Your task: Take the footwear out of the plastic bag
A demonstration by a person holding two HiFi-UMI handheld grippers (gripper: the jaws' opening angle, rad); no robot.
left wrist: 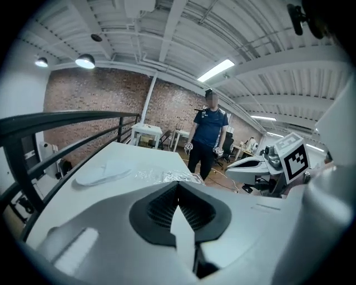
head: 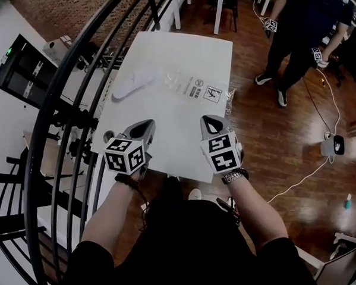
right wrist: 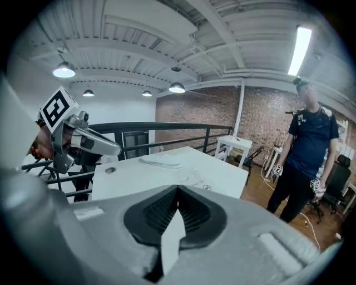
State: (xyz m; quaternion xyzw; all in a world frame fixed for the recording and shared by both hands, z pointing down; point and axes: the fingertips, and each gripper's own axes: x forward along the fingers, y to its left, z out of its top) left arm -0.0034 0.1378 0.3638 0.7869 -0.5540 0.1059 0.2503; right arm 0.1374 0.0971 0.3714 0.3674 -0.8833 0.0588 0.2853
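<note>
Both tools closed and empty over the near edge; footwear lies outside the bag.

The left tool [head: 144, 126] and right tool [head: 210, 121] hang side by side above the near edge of the tabletop [head: 167, 129], each with its jaws fully together and nothing between them. Toward the far left edge lies the white footwear [head: 135, 83], just beside the clear plastic bag [head: 190, 86], which is crumpled toward the far right edge. Removal appears complete. Risks: the footwear sits close to the edge by the railing [head: 79, 104], so a careless sweep could push it off, and the light bag could slide off the right edge.
</note>
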